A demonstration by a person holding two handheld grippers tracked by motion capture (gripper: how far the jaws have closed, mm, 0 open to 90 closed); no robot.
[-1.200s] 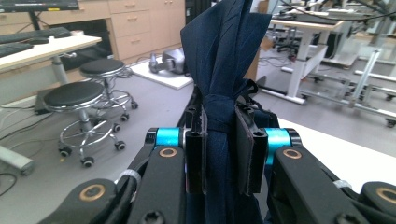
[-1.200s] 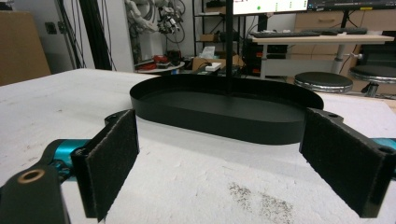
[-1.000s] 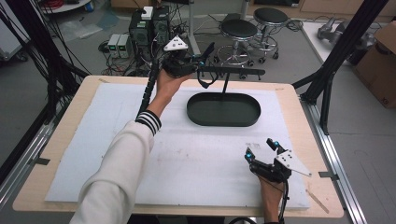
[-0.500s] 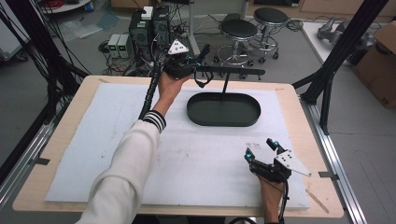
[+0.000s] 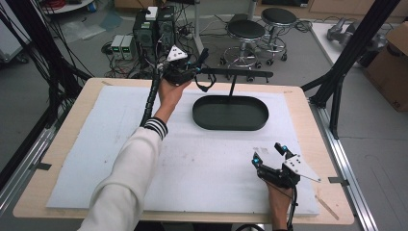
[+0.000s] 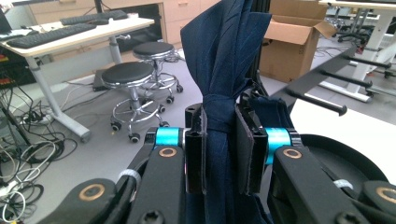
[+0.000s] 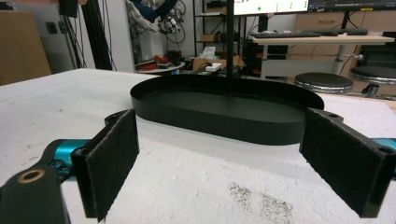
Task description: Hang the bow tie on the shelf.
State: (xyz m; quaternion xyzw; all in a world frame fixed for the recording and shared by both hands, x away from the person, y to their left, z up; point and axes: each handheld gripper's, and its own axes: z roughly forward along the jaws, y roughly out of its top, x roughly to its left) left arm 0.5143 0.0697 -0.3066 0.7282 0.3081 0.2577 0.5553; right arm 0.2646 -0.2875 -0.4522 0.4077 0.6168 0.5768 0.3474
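Observation:
A black stand has an oval tray base [image 5: 231, 126], a thin post [image 5: 233, 87] and a crossbar [image 5: 245, 74] with pegs. At the crossbar's left end, above the table's far edge, my left gripper [image 5: 198, 63] is shut on a dark navy cloth [image 6: 224, 65]. The cloth is bunched and knotted between the pads, and a dark loop of it [image 5: 206, 85] hangs below. In the left gripper view the crossbar [image 6: 317, 80] and the tray rim [image 6: 359, 150] lie to the right. My right gripper [image 5: 269, 154] rests open on the white sheet at the front right, with nothing between its pads [image 7: 112, 158]. It faces the tray [image 7: 224, 114].
A white foam sheet [image 5: 96, 139] covers the wooden table [image 5: 67, 125]. Black frame struts [image 5: 337, 82] stand at the table's right and left. Stools [image 5: 245, 31], computer boxes and cables sit on the floor behind. A cardboard box [image 5: 392, 62] is at the far right.
My left gripper has sunk slightly with the cloth beside the crossbar's left end. The right gripper has not moved.

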